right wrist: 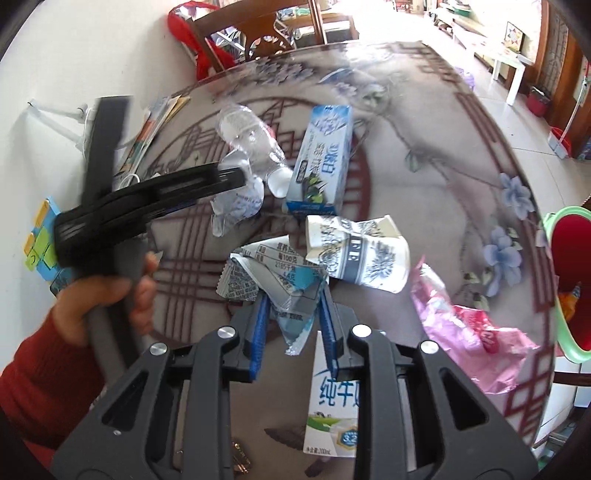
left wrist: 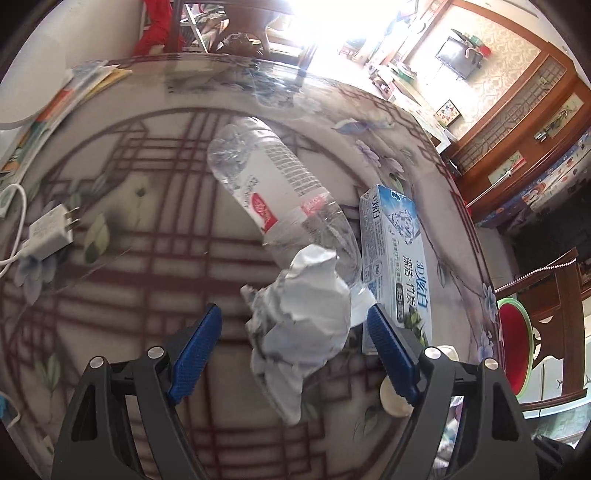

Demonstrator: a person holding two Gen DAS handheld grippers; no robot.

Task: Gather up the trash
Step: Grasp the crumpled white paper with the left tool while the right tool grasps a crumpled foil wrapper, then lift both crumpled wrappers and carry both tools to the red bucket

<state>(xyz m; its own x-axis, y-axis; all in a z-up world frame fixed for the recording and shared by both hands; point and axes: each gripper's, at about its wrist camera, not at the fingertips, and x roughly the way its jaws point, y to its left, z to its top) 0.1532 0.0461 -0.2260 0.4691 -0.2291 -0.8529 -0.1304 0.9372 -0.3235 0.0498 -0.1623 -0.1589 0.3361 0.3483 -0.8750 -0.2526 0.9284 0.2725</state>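
My left gripper (left wrist: 295, 317) is open, its blue pads on either side of a crumpled white paper ball (left wrist: 303, 321) on the table. Behind the ball lie a clear plastic bottle (left wrist: 273, 184) and a toothpaste box (left wrist: 395, 254). My right gripper (right wrist: 293, 314) is shut on a torn silver-blue wrapper (right wrist: 273, 273). In the right wrist view the left gripper (right wrist: 236, 181) is at the paper ball (right wrist: 240, 203), beside the bottle (right wrist: 247, 136) and the toothpaste box (right wrist: 321, 158). A crushed paper cup (right wrist: 362, 251), a pink plastic bag (right wrist: 461, 328) and a milk carton (right wrist: 332, 402) lie near.
A green-rimmed red bin (right wrist: 569, 284) stands past the table's right edge; it also shows in the left wrist view (left wrist: 513, 343). A white charger with cable (left wrist: 51, 232) and papers (left wrist: 59, 107) lie at the left. A wooden chair (right wrist: 258, 29) stands behind the round table (right wrist: 443, 155).
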